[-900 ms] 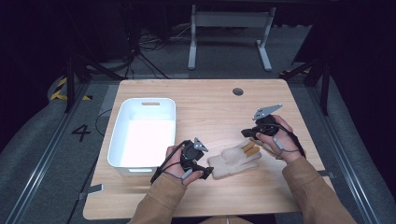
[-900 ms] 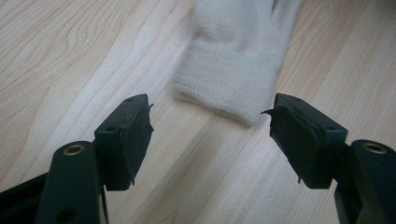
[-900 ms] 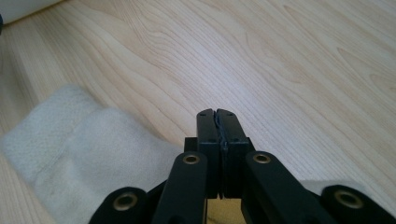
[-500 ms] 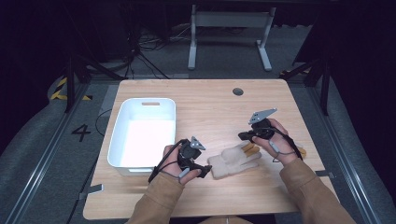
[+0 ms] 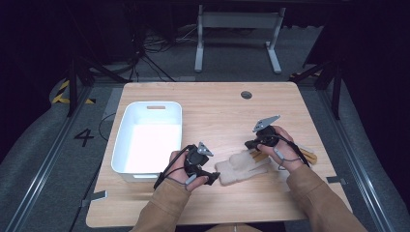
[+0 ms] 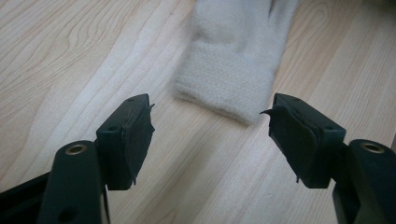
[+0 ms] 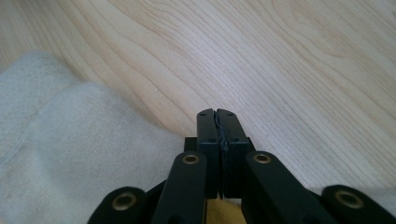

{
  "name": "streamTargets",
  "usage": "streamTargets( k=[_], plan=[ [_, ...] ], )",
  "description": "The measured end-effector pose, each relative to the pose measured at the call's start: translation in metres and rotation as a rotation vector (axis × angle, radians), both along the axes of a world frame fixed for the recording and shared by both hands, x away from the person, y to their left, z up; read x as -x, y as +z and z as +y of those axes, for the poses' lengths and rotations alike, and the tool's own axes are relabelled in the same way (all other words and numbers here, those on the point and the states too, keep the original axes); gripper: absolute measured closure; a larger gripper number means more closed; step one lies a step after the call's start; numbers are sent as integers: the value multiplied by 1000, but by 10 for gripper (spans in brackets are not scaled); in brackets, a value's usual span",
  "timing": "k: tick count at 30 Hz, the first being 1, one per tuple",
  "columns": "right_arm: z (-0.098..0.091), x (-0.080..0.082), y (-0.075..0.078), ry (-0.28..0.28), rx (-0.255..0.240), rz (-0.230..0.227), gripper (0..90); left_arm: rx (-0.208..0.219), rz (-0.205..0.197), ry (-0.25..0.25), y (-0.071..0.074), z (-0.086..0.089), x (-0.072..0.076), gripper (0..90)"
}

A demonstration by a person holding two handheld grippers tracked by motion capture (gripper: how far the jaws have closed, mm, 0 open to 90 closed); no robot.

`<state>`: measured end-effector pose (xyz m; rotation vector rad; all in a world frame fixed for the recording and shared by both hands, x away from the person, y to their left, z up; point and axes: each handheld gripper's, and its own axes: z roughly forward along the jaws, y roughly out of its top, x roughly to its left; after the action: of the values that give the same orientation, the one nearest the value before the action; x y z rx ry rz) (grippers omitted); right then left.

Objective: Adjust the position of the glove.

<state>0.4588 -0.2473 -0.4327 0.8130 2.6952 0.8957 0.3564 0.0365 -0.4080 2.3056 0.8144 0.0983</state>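
Lying flat on the wooden desk point(image 5: 217, 106) is a soft cream glove point(image 5: 240, 166). The glove is the thing to watch, so every place is told from it.

The left hand-held gripper point(image 5: 211, 178) sits right at the glove's cuff end. In the left gripper view its two black jaws stand wide apart, and the cuff of the glove point(image 6: 233, 60) lies just ahead of the gap. The pads do not press on the glove, and nothing is held.

The right hand-held gripper point(image 5: 250, 144) is at the other end of the glove, by its fingers. In the right gripper view the right hand-held gripper point(image 7: 217, 114) has its jaws squeezed tight together with nothing between them. The glove point(image 7: 70, 154) lies just beside the tips, on their left in that view.

A white bin point(image 5: 126, 145) stands on the far side of the left hand-held gripper from the glove. A tan thing point(image 5: 307, 155) peeks out past the right hand point(image 5: 283, 150), close to the glove's fingers.
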Motion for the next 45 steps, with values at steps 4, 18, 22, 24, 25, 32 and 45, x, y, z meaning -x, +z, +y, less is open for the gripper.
streamTargets(
  k=[4, 18, 22, 24, 25, 32, 45],
  plan=[
    [-2, 0, -2, -5, 6, 33, 899, 4, 1, -5, 0, 0, -1, 308],
    [-11, 8, -3, -19, 24, 93, 900, 18, -13, 1, 6, 2, -6, 305],
    [-15, 14, -2, -16, 31, 109, 900, 16, -13, -16, 7, -1, -9, 304],
    [-16, 17, -1, -14, 31, 112, 900, 19, -16, -17, 8, -3, -10, 304],
    [-17, 18, -1, -20, 32, 119, 900, 19, -16, -19, 8, -3, -10, 304],
    [-20, 26, 0, -20, 41, 132, 900, 26, -21, -28, 10, -7, -14, 304],
    [-31, 38, 10, -33, 3, 78, 876, 31, -20, -50, 13, -15, -20, 303]
  ],
)
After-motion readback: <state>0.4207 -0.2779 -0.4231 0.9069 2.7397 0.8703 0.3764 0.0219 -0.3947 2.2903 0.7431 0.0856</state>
